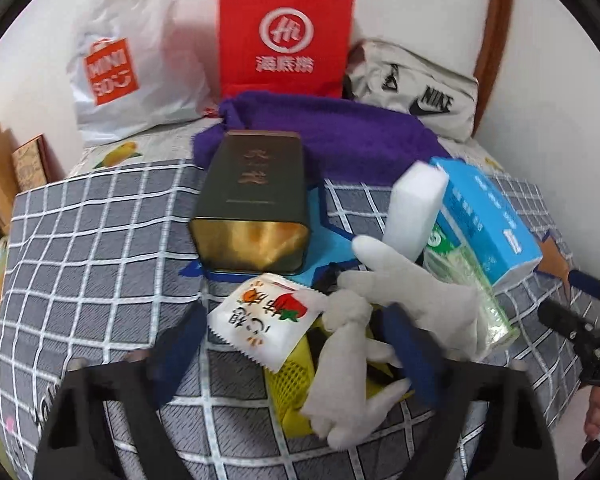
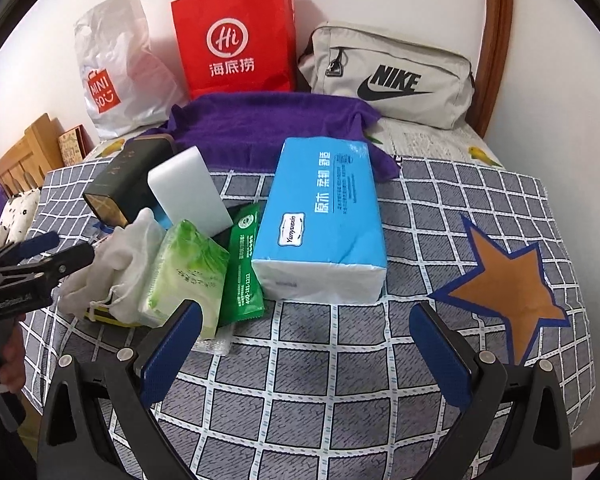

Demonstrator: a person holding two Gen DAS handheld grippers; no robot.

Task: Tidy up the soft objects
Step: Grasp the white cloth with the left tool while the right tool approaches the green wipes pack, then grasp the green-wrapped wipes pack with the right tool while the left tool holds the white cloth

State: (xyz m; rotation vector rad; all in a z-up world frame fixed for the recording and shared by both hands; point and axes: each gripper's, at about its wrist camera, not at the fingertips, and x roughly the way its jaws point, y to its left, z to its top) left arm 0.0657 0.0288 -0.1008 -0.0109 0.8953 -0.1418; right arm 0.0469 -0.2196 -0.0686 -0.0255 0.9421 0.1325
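White cotton glove (image 1: 384,320) between the left gripper (image 1: 296,340) pads, not yet pinched.
Its fingers trail nearward, cuff far-right; the jaws straddle it, released. The right gripper (image 2: 306,344), farther right, gapes empty before the blue tissue pack (image 2: 324,220).
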